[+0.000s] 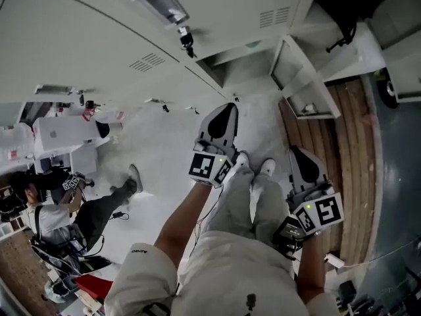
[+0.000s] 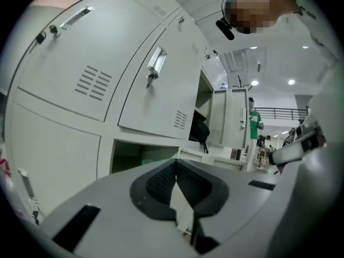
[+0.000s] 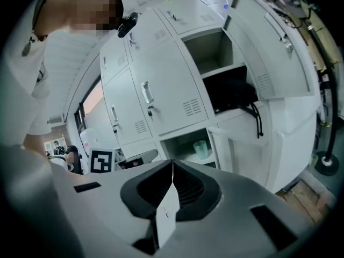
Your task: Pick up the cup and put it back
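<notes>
While the person stands facing a bank of white lockers [image 3: 161, 90], the cup [image 3: 200, 149], a pale green tumbler, sits upright on the shelf of an open lower compartment [image 3: 185, 144], well apart from both tools. The left gripper [image 2: 176, 172] and the right gripper [image 3: 172, 168] each show their dark ribbed fingers [image 3: 188, 190] clenched tip to tip with nothing between them.

The step in hand looks to be the approach. Whichever tool goes in will need its fingers spread before it enters the compartment. It should then come level and straddle the cup's wall at mid-height, so the light plastic neither tips nor squashes. The right gripper has the clearer line, since its view looks straight into the opening.

The compartment's own door [image 3: 242, 155] stands swung out on the right, narrowing the way in from that side. Just above, a black bag [image 3: 231, 93] fills the next open compartment, and its strap [image 3: 258, 125] dangles down past the shelf edge, near the entry and liable to snag. Off to the person's left, well clear of the lockers, a seated person [image 1: 62, 209] works with similar gear.
</notes>
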Demonstrator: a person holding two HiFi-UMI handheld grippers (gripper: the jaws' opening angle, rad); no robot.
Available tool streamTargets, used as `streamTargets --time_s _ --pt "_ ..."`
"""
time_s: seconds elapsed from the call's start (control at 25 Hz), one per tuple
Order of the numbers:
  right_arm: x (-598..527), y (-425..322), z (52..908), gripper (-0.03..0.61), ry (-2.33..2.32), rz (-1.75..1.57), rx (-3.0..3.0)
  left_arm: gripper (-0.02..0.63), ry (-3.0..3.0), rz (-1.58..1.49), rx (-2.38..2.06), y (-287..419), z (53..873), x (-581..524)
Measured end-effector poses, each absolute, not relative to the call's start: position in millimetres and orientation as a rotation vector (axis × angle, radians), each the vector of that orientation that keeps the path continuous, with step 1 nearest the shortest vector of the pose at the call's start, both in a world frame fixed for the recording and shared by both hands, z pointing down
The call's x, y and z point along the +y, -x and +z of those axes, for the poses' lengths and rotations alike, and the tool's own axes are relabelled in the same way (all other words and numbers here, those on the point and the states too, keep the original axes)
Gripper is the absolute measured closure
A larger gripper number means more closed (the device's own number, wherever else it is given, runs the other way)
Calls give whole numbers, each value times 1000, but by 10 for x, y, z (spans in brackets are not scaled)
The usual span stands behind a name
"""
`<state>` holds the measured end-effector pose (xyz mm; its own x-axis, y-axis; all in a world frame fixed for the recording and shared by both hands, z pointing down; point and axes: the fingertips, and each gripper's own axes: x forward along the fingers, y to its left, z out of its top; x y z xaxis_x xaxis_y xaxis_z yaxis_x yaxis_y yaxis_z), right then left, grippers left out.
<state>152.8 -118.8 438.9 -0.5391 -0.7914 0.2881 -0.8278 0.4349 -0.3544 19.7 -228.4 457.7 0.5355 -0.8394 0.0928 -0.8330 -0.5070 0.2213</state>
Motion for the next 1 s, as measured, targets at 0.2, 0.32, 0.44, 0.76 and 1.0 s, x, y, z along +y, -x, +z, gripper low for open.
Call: streamTargets --time_s 0.2,0.32,0.44,0.76,1.0 --pt "-1079 -1412 3870 552 -1496 668 -2673 606 -2493 4 -1525 -19 3988 -1804" --pt "-1043 -1351 3494 554 -1463 575 -2738 606 -2538 -42 -1518 -72 3596 -1540" --pt "-882 -1291 3217 552 -1372 498 -2765 606 -2570 -95 -1465 -55 3242 -1237" --pt "-657 -1294 2673 554 -1281 399 -2826 606 -2659 -133 -1475 28 2451 -773" --pt "-536 -1236 2517 554 -1260 390 -2872 606 -2667 -147 -1448 -99 2278 -582"
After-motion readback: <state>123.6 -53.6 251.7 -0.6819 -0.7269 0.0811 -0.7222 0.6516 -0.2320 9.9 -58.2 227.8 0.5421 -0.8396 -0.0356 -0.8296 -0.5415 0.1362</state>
